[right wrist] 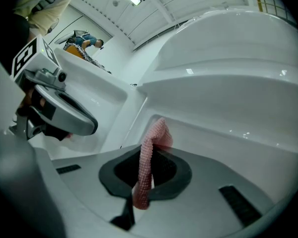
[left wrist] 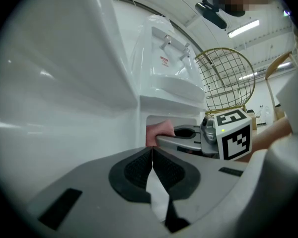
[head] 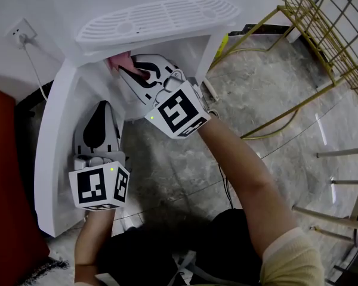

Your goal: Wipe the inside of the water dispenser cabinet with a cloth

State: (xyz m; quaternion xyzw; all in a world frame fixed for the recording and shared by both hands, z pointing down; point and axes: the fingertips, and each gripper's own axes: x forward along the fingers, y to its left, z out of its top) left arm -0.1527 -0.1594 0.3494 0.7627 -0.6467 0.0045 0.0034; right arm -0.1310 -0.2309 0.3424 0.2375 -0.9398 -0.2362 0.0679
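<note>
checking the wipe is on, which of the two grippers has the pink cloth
The right gripper: it is shut on the pink cloth. The left gripper is shut too, but with no cloth between its jaws.

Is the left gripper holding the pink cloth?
No, the right gripper pinches the pink cloth; the left gripper is shut, empty.

Cloth [head: 120, 63]: in the head view only a pink corner shows ahead of the right tongs [head: 131, 70]; the rest is hidden under the overhanging top of the dispenser [head: 155, 16], as is the cabinet's inside. Label [left wrist: 164, 60] on the dispenser front, above and beyond the left tongs [left wrist: 151, 155]: print too small to read. Wire rack [head: 322, 28], well to the right of the right tongs: cut off by the picture's edge; white sliver between the left tongs' pads: cannot be identified.
</note>
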